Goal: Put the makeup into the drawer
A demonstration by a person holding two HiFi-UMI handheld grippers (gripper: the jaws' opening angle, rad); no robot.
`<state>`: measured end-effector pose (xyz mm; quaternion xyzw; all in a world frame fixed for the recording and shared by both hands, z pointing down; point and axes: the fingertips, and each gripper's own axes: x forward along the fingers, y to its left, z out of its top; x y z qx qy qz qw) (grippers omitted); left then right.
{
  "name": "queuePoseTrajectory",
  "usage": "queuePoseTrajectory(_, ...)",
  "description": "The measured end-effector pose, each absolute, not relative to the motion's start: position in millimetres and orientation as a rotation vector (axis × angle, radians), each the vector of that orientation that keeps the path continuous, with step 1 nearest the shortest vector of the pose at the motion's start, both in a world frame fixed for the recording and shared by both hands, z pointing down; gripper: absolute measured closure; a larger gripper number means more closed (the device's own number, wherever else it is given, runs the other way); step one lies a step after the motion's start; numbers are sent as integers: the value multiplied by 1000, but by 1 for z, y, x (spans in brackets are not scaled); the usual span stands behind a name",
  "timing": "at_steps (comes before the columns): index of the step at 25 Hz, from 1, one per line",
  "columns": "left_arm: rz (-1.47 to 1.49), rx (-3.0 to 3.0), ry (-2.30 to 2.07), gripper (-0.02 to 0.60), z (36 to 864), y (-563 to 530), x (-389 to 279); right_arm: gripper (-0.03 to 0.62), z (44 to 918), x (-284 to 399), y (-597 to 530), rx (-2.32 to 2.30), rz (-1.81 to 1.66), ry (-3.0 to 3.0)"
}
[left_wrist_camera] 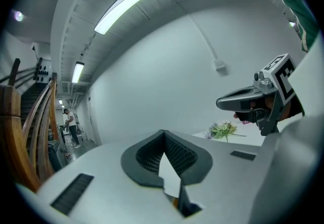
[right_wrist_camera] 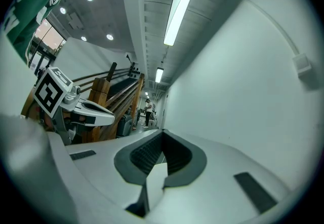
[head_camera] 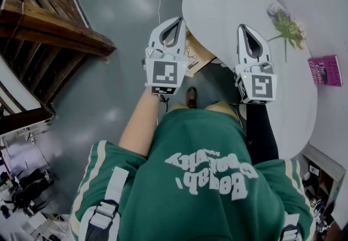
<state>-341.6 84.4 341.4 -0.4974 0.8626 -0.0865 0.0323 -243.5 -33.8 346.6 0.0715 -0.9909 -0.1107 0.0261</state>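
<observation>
White tabletop (head_camera: 231, 0): upper right of the frame, bearing flowers (head_camera: 286, 25) and a pink book (head_camera: 325, 70).
Left tool (head_camera: 178, 21): jaws together, empty.
Right tool (head_camera: 241, 28): jaws together, empty.
Why: you hold both level, likely a ready pose.
Makeup: in no view; the brown box (head_camera: 196, 59) below might be the drawer.

My left gripper (head_camera: 178, 19) covers part of a brown thing (head_camera: 191, 60) at the counter's (head_camera: 228, 0) edge, and I cannot tell what it is. My shirt (head_camera: 201, 180) hides the floor below me. The pink book (head_camera: 325, 70) is cut by the right edge, its print too small to read. A far person (left_wrist_camera: 71, 127) by the stairs (left_wrist_camera: 35, 112) is too small to make out.
</observation>
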Motion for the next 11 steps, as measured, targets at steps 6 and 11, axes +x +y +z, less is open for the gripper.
queuePoseTrajectory(6, -244, -1546, 2657, 566, 343, 87, -341, 586, 347, -244, -29, 220, -345, -3064)
queuePoseTrajectory(11, -220, -1544, 2674, 566, 345, 89, -342, 586, 347, -242, -30, 226, -344, -3067)
